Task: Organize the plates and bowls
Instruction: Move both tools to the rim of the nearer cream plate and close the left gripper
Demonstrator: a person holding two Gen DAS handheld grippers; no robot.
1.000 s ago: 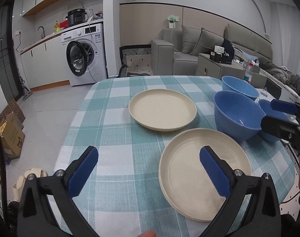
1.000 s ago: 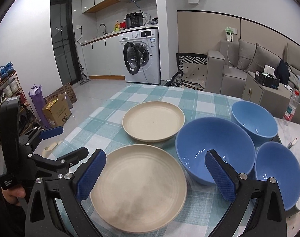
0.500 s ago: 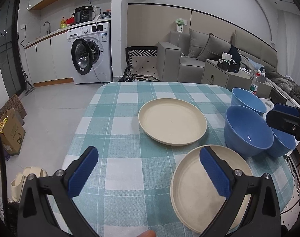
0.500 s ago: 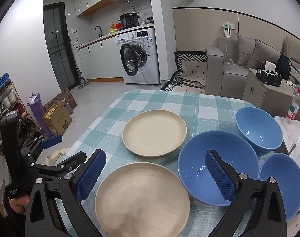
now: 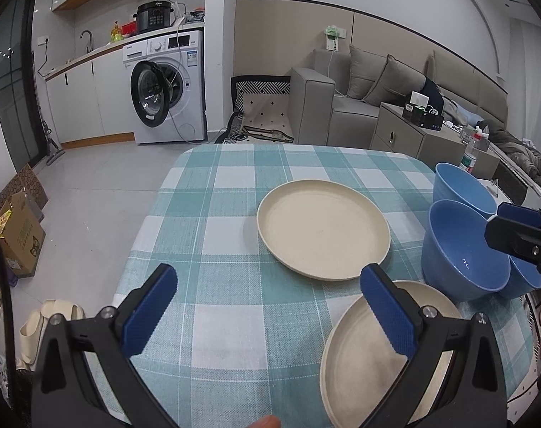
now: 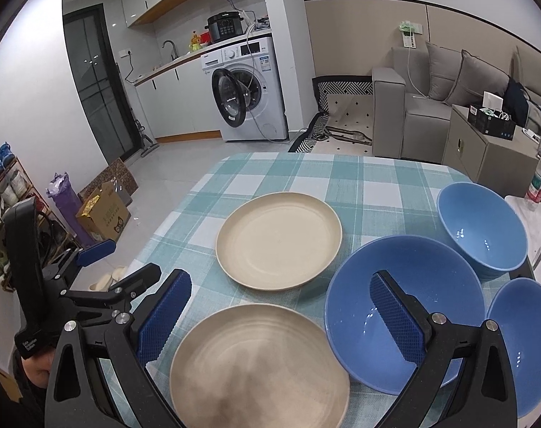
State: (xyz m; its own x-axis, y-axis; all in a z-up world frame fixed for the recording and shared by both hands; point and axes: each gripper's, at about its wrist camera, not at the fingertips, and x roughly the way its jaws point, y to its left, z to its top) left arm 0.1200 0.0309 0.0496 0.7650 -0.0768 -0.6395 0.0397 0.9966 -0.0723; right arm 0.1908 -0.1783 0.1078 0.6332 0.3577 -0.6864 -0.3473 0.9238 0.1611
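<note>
Two cream plates lie on the checked tablecloth: a far plate and a near plate. Three blue bowls stand to their right: a large bowl, a far bowl and a small near bowl. My left gripper is open and empty, above the cloth left of the near plate; it also shows in the right wrist view. My right gripper is open and empty, above the near plate and large bowl.
The table has its left edge close to my left gripper, with floor, slippers and a cardboard box below. A washing machine, a sofa and a grey cabinet stand beyond the table.
Both grippers have drawn back and up from the table; the plates and bowls look smaller and farther off. Both stay open. Nothing on the table has moved.
</note>
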